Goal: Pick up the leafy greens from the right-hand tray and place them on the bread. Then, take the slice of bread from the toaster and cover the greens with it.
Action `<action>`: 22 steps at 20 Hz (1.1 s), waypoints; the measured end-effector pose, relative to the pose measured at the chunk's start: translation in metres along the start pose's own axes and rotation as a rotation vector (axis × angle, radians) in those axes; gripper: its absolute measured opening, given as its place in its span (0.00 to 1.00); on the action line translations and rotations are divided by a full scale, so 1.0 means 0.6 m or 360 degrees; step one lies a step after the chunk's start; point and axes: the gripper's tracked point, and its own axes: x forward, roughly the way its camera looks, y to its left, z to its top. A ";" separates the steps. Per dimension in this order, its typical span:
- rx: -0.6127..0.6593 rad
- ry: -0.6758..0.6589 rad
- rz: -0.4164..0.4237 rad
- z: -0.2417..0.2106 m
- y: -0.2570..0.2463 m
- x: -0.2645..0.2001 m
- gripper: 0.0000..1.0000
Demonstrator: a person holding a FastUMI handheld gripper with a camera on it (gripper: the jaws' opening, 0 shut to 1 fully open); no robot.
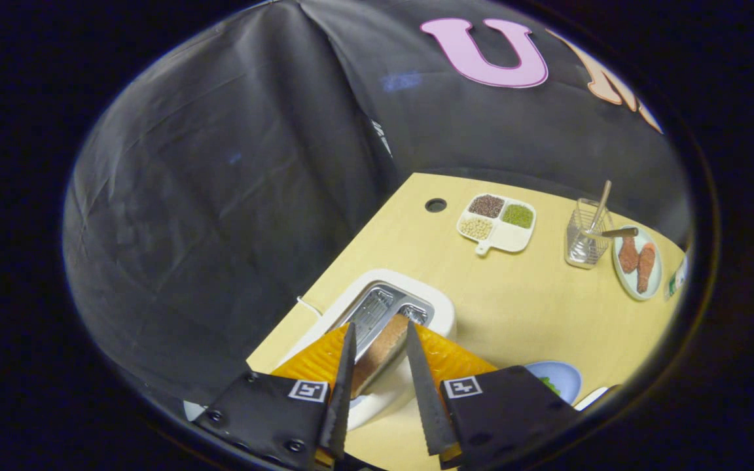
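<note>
The tool [380, 340] has two dark, serrated-edged fingers [344, 386] backed by glossy orange wedges. Each sits on a black plate with silver screws and a white square marker.

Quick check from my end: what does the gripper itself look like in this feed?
The gripper has two thin dark fingers with serrated inner edges, translucent orange wedge pieces behind them, and black plates carrying square black-and-white markers and small screws.

A black cloth wall [233, 183], creased and softly lit, fills the scene from 9 to 1 o'clock. Below it, toward 4 o'clock, lies a pale wooden table [521, 301] with a round hole [436, 205] near its far edge.
</note>
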 end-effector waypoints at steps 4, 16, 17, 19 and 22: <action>0.0024 0.0014 0.0010 0.004 -0.006 -0.019 0.17; 0.0156 -0.0123 0.0157 0.008 -0.027 -0.121 0.06; 0.0171 -0.0136 0.0168 0.008 -0.032 -0.132 0.06; 0.0219 -0.0169 0.0211 0.011 -0.038 -0.152 0.06; 0.0269 -0.0210 0.0292 0.013 -0.037 -0.186 0.06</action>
